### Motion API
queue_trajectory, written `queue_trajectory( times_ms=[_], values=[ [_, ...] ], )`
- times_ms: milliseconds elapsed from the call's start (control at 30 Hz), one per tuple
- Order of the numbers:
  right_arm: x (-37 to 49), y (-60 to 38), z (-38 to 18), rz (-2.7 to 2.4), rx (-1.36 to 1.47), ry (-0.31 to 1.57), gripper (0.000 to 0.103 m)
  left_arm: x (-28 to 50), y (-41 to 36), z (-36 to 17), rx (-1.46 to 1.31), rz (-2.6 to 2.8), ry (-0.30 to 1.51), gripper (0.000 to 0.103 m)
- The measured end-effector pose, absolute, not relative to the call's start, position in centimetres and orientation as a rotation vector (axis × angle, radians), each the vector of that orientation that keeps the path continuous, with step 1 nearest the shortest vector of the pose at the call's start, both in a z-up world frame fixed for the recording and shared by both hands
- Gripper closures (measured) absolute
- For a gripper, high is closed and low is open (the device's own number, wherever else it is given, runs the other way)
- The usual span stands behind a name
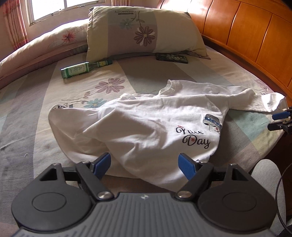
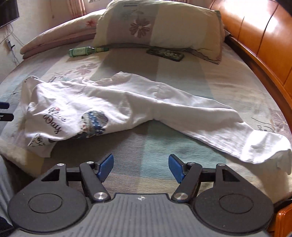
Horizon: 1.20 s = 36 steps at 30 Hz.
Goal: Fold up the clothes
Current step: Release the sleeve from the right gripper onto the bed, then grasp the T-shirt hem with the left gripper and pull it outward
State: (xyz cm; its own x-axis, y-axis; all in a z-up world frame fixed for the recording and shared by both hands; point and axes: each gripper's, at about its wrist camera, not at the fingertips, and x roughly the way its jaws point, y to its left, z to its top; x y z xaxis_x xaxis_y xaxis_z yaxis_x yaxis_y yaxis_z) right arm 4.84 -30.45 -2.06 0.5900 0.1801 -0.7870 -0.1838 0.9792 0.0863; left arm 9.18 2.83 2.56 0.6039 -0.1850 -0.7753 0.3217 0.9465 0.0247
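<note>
I hold both grippers, left gripper [image 1: 144, 165] and right gripper [image 2: 140, 167], released; the rumpled T-shirt [image 1: 146, 124] at frame centre may bunch if I pinch two layers.

Daylight reaches you from the window [image 1: 53, 9], blown out white, with glare on the headboard [image 2: 255, 23]. Fisheye bending curves your edges; the shirt [image 2: 109, 102] print is slightly blurred.

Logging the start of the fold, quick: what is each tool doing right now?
Left tool: open, empty, at the white T-shirt.
Right tool: open, empty, over bare bedsheet.
</note>
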Motion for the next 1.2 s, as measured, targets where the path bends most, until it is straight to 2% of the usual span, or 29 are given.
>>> queue_trajectory(
  times_ms=[333,600,867,1133,1200],
  values=[
    [3.0,-22.9,-0.9,0.396,0.051,0.834,0.026,9.0,9.9,5.0,0.148,-0.197,0.928,0.022],
    [2.6,-22.4,-2.6,0.364,0.187,0.874,0.024,11.8,12.8,-2.4,-0.115,-0.265,1.014,0.022],
    [3.6,-21.7,-4.5,0.335,0.287,0.911,0.024,13.5,14.7,-8.8,-0.391,-0.300,1.007,0.024],
    [5.0,-21.2,-6.0,0.318,0.307,0.953,0.024,14.8,18.3,-12.1,-0.736,-0.302,0.819,0.026],
    [5.4,-21.2,-6.3,0.315,0.316,0.958,0.024,14.8,19.3,-13.2,-0.859,-0.280,0.765,0.034]
  ],
)
